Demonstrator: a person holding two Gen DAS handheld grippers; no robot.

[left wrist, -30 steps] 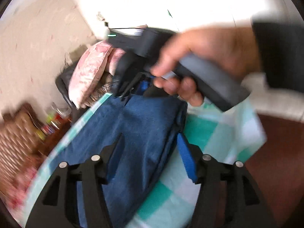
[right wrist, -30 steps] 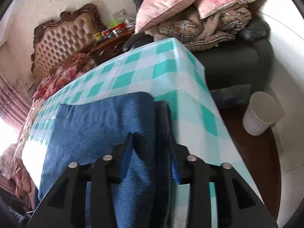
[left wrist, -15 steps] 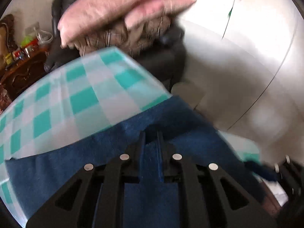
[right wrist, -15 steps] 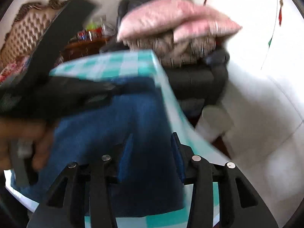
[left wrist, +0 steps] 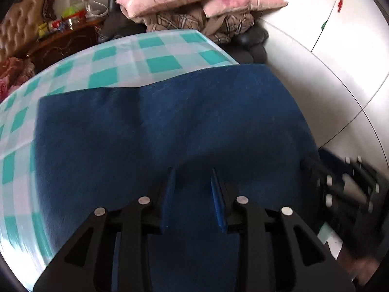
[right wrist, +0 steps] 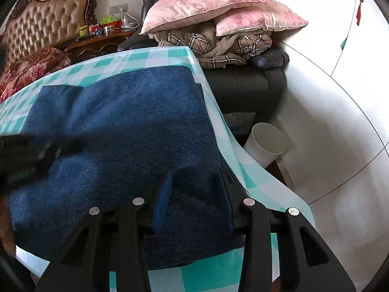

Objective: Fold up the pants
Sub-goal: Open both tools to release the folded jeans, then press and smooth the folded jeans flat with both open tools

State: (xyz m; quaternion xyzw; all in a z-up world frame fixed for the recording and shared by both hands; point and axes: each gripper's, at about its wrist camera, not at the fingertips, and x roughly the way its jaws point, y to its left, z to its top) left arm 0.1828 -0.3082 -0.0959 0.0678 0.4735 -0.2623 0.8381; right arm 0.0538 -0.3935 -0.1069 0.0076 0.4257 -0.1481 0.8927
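While pants lie folded | jaws spread above them

Right gripper is motion-blurred at the right edge of the left wrist view; jaw state can't be read there. Left gripper is smeared in the right wrist view. Near edge of pants is hidden by gripper bodies. Nightstand items are too small to ID.

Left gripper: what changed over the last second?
The left gripper was open beside the pants edge, shut on the fabric half a second ago, and is open again now, above the folded pile. The right gripper stayed open over the pants. The checked tablecloth and the pillows are unchanged.
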